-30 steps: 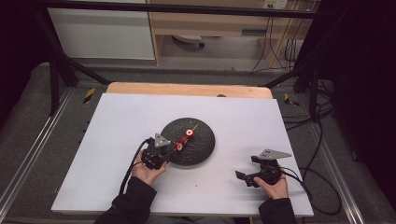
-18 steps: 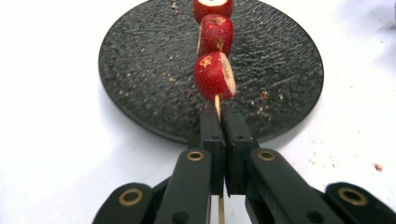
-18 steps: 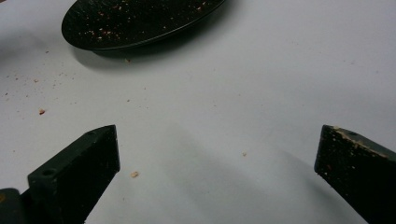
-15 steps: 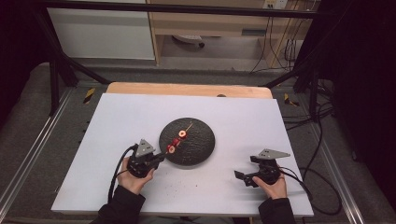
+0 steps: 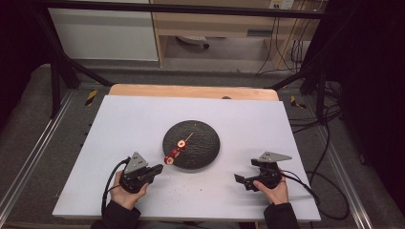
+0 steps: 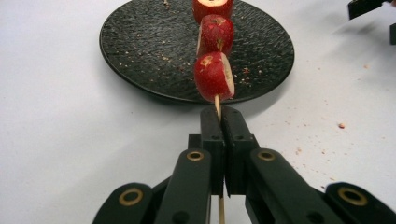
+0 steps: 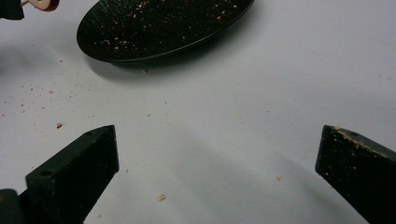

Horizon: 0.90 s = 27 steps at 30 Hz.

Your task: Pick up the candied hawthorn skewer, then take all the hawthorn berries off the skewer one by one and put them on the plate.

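A wooden skewer (image 6: pixel 217 101) carries three red fruit slices (image 6: pixel 214 77) and lies over the near-left rim of a round black plate (image 6: pixel 154 46). My left gripper (image 6: pixel 220 112) is shut on the bare end of the skewer, just off the plate's edge. From above, the left gripper (image 5: pixel 155 170) sits at the near left of the plate (image 5: pixel 200 148), and the skewer (image 5: pixel 187 139) slants up over it. My right gripper (image 5: pixel 241 180) rests on the table to the near right of the plate. Its jaws stand wide open (image 7: pixel 219 140) with nothing between them.
The white table top (image 5: pixel 124 124) bears scattered crumbs (image 7: pixel 160 197) near the plate. A wooden strip (image 5: pixel 191 91) runs along its far edge. Cables (image 5: pixel 329 143) hang off the right side, and black frame legs (image 5: pixel 62 71) stand at the back corners.
My left gripper has drawn back to the left and toward the near edge, pulling the skewer from the plate's middle to its near-left rim. The right gripper has stayed put.
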Motion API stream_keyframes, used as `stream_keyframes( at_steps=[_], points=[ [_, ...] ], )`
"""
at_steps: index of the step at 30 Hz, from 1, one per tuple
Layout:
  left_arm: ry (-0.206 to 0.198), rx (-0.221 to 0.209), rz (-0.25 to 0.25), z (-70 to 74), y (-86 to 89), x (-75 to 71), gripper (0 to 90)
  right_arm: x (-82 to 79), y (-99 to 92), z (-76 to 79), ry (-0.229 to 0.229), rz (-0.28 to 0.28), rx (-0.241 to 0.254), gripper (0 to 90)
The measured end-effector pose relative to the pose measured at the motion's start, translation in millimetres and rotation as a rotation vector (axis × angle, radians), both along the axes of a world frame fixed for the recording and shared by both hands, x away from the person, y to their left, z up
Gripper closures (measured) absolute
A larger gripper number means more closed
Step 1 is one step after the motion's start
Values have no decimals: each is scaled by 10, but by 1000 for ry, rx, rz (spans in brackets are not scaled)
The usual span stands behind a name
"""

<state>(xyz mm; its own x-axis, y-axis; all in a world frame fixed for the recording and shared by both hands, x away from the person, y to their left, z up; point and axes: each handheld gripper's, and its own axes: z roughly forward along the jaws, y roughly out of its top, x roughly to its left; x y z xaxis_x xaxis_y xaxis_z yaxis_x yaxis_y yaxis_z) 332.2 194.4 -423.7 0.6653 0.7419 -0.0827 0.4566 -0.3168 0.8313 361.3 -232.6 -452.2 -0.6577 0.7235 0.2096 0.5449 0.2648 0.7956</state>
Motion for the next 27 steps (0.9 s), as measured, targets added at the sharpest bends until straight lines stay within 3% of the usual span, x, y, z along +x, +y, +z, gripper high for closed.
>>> stream_keyframes(
  at_steps=[12,27],
  points=[
    [-9,-25,-23,-25,36,-69,882,9,268,62,-3,13,13,5],
    [-26,-23,-32,-41,1,-105,882,97,760,205,-4,36,30,8]
  ],
)
